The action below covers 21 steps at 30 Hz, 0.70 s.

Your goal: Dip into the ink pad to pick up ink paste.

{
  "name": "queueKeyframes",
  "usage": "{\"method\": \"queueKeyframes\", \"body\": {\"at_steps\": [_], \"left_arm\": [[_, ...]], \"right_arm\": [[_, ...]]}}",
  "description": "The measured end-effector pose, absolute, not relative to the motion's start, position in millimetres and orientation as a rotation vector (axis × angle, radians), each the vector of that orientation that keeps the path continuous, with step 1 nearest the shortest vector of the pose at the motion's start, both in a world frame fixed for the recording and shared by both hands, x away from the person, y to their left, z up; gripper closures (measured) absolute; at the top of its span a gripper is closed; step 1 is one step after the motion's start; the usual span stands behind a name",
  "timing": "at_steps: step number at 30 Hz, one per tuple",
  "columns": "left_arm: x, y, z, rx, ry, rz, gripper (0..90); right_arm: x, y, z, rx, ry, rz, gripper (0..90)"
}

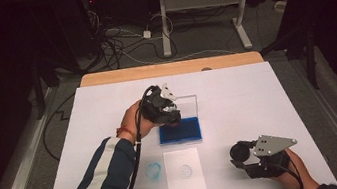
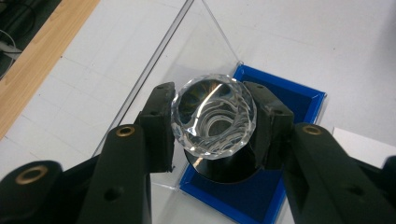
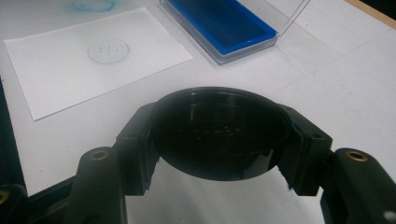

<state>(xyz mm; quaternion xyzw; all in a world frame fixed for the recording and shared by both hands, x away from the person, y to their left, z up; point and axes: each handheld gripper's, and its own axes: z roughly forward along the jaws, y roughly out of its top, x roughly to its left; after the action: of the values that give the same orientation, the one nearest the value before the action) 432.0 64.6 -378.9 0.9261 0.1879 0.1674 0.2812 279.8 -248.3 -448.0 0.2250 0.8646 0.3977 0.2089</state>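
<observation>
Nearest the person, the right hand-held gripper (image 1: 257, 159) rests low at the near right of the bench (image 1: 270, 109), its jaws clamped on a round black cap (image 3: 219, 137), which sits level between the pads and clear of the work. Left of it lies a white paper sheet (image 1: 185, 174) bearing one faint blue circular stamp print (image 3: 108, 50); the marks inside the ring are too small to read. A second blue ring print (image 1: 153, 171) sits directly on the bench covering just beside the sheet. Further on, the left hand-held gripper (image 1: 172, 116) grips a clear faceted stamp handle (image 2: 214, 116) by its sides, with the dark stamp base (image 2: 224, 171) hanging over the blue ink pad (image 2: 280, 154) in its clear case, the lid (image 1: 187, 103) standing open behind. Judgement: the step in hand is inking. To do it well, the base should meet the pad flat and square, with even pressure, then lift straight up and go to a bare part of the sheet. No brand, label or legible writing is found.
</observation>
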Motion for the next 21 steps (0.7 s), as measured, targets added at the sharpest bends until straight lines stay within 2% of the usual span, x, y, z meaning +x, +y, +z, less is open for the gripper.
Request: {"method": "queueKeyframes", "body": {"at_steps": [21], "left_arm": [[425,48,-415,2.519,0.444,0.463,54.9]], "right_arm": [[279,-247,-451,0.615,2.418,1.055,38.5]]}}
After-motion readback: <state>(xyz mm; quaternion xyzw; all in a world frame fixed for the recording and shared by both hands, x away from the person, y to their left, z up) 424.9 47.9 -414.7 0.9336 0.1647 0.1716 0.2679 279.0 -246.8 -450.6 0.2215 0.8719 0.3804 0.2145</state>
